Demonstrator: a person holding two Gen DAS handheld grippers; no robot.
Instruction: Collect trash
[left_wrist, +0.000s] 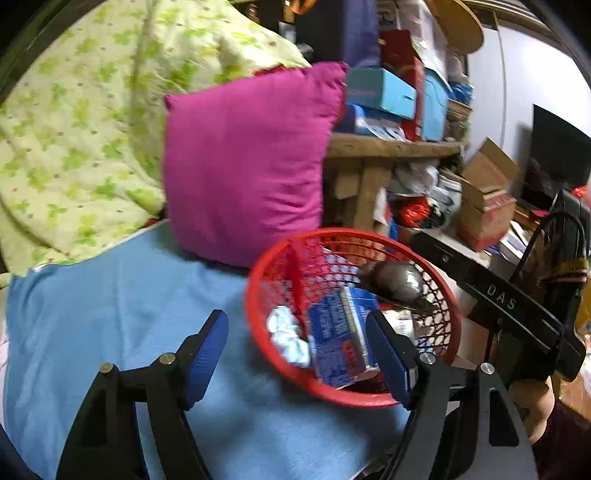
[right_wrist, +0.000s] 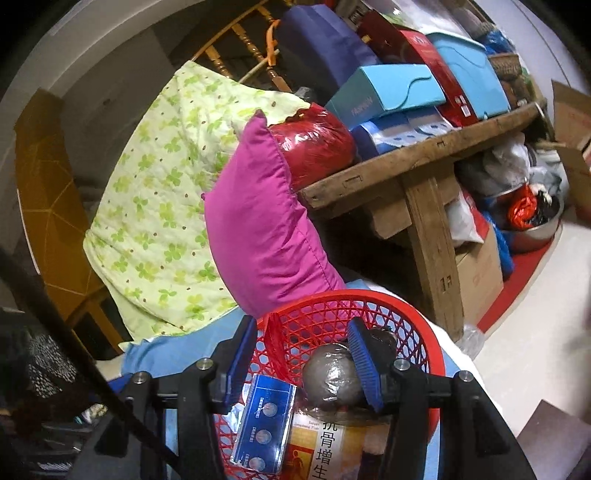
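Left wrist view: red mesh basket (left_wrist: 258, 291) sits on a blue sheet (left_wrist: 110, 295), just in front of a magenta pillow (left_wrist: 243, 162). Inside lie a blue carton (left_wrist: 338, 332), a crumpled white wad (left_wrist: 286, 334) and a grey foil ball (left_wrist: 397, 280). Left gripper (left_wrist: 297, 360) stands with jaws wide and nothing between the pads; its right finger overlaps the basket rim in view. Right wrist view: right gripper (right_wrist: 301, 369) is over the basket (right_wrist: 436, 354), jaws partly apart, the foil ball (right_wrist: 330, 371) against the right pad (right_wrist: 364, 369); whether it is gripped cannot be told. A green floral quilt (right_wrist: 155, 206) lies behind the pillow, beside a cluttered wooden bench (right_wrist: 417, 155).
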